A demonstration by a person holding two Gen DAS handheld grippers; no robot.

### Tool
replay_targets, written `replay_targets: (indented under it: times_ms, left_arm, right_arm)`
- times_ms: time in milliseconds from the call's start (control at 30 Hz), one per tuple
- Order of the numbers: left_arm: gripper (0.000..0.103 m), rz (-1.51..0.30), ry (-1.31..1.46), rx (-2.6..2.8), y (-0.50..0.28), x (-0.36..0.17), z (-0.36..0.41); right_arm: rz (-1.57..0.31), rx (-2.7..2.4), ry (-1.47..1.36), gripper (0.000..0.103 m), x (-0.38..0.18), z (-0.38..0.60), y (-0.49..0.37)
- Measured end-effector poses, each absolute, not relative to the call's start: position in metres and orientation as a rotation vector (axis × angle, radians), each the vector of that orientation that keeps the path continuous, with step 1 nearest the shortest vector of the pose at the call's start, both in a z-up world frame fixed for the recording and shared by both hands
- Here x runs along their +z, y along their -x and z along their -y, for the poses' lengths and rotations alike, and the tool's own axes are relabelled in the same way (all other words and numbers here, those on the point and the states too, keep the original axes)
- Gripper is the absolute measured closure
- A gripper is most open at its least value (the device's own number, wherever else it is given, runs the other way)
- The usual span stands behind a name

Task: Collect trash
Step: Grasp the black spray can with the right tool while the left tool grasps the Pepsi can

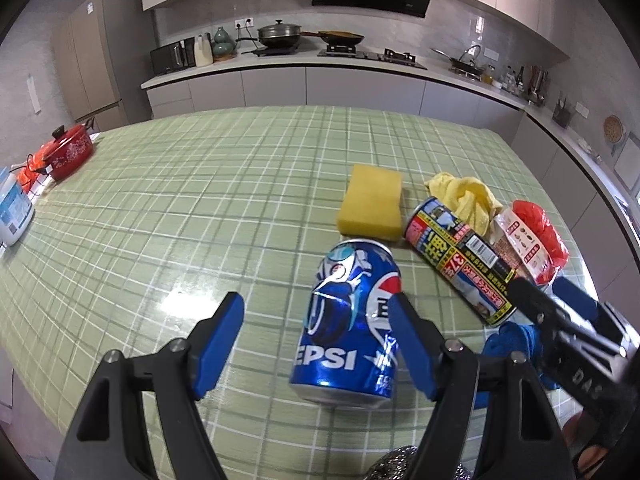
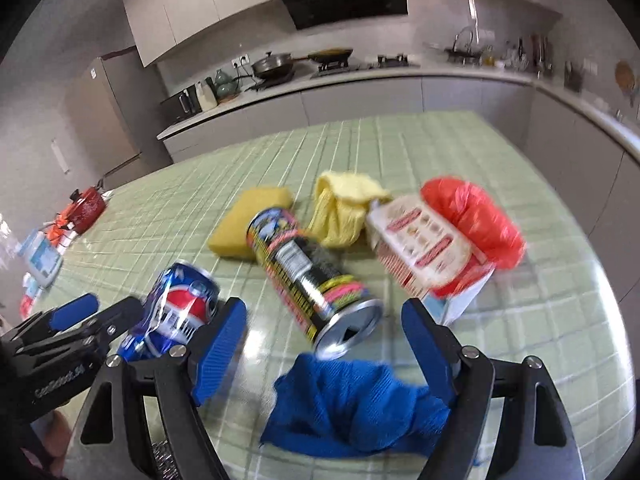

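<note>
A dented blue Pepsi can [image 1: 348,324] lies on the green checked tablecloth [image 1: 200,200]; it also shows in the right wrist view [image 2: 180,300]. My left gripper [image 1: 316,332] is open, its jaws on either side of the can with a gap at the left. A black and yellow can [image 1: 460,260] lies on its side to the right, open end toward the right wrist camera [image 2: 312,280]. My right gripper [image 2: 324,344] is open around that can's open end, above a blue cloth [image 2: 360,404]. A white carton [image 2: 420,248] and a red plastic bag [image 2: 476,216] lie behind.
A yellow sponge [image 1: 372,200] and a yellow cloth [image 1: 468,196] lie beyond the cans. A red pot [image 1: 68,152] and a white and blue container [image 1: 14,212] stand at the table's left edge. A steel scourer [image 1: 396,464] lies under the left gripper. Kitchen counters run behind.
</note>
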State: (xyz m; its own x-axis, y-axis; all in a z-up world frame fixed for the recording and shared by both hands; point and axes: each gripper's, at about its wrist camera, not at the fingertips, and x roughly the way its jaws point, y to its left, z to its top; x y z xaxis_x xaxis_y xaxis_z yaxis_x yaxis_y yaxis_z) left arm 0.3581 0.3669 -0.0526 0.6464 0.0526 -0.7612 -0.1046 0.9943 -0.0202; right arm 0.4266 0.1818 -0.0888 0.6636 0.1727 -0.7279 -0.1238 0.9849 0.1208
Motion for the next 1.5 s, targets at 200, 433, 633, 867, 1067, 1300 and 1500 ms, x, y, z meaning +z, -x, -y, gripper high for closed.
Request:
replay_targets:
  times_ms: [200, 433, 633, 867, 1067, 1300, 1500]
  left_arm:
    - [0.027, -0.893, 0.078, 0.068, -0.360, -0.060, -0.365]
    - [0.027, -0.918, 0.078, 0.067, -0.371, -0.067, -0.357]
    - [0.027, -0.941, 0.072, 0.069, -0.380, -0.076, -0.353]
    - [0.028, -0.952, 0.079, 0.066, -0.386, -0.082, -0.352]
    - [0.032, -0.948, 0.113, 0.049, -0.389, -0.086, -0.357]
    - [0.033, -0.943, 0.097, 0.033, -0.391, -0.086, -0.357]
    - [0.033, -0.956, 0.074, 0.028, -0.391, -0.086, -0.353]
  right_arm:
    - [-0.842, 0.184, -0.017, 0.021, -0.090, -0.189, -0.437]
    - [-0.858, 0.192, 0.033, 0.021, -0.098, -0.193, -0.451]
    - [-0.888, 0.207, 0.026, 0.021, -0.109, -0.190, -0.464]
    - [-0.922, 0.217, 0.012, 0.021, -0.120, -0.187, -0.473]
    - [-0.929, 0.241, -0.002, 0.032, -0.124, -0.187, -0.471]
    - [-0.933, 0.251, 0.010, 0.032, -0.129, -0.194, -0.474]
    - [-0.980, 0.264, -0.037, 0.039, -0.130, -0.197, -0.469]
